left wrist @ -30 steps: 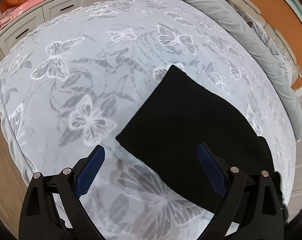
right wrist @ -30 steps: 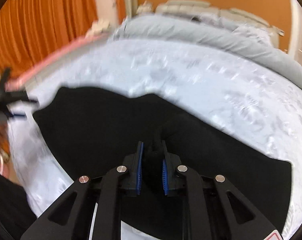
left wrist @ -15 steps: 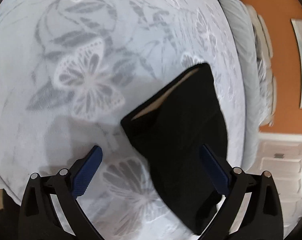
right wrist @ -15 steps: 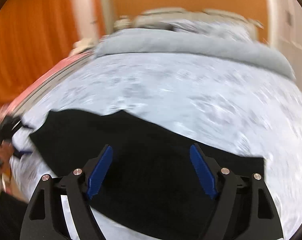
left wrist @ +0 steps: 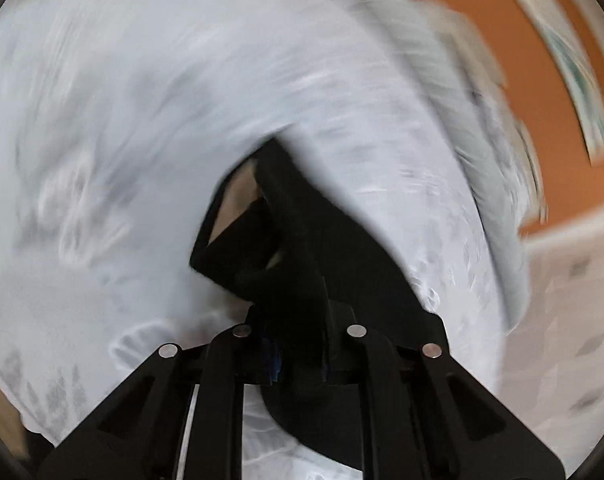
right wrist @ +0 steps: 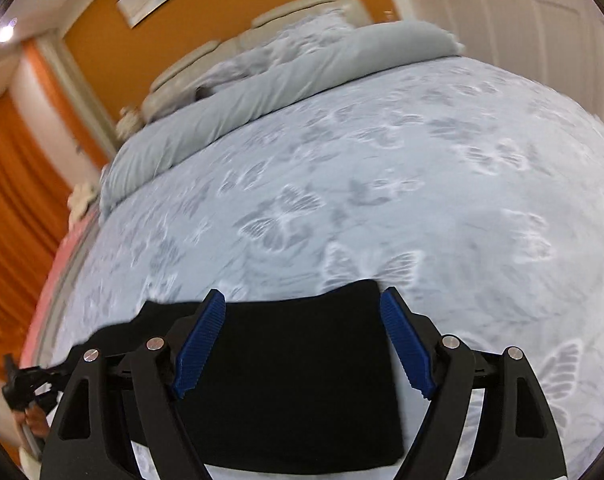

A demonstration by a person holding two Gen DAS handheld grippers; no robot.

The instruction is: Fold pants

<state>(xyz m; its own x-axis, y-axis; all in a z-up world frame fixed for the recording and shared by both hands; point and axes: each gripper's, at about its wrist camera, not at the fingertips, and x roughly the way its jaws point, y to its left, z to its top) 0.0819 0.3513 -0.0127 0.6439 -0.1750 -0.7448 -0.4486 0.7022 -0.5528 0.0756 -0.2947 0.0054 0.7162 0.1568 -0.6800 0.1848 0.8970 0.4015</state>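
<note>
The black pants point(right wrist: 294, 368) lie folded on the butterfly-print bed cover. In the blurred left wrist view my left gripper point(left wrist: 298, 352) is shut on a bunched edge of the pants point(left wrist: 302, 248), which rises from the jaws with a pale inner lining showing. In the right wrist view my right gripper point(right wrist: 302, 344) is open and empty, its blue pads point(right wrist: 200, 344) spread just above the flat folded part. The left gripper shows small at the far left point(right wrist: 26, 384).
The bed cover point(right wrist: 421, 168) spreads far beyond the pants. A grey rolled duvet point(right wrist: 262, 92) and pillows lie at the head of the bed. Orange curtains point(right wrist: 10, 208) hang on the left, a white door point(right wrist: 521, 12) on the right.
My left gripper went from open above the pants to shut on their edge. My right gripper let go of the fabric, opened, and swung toward the right end.
</note>
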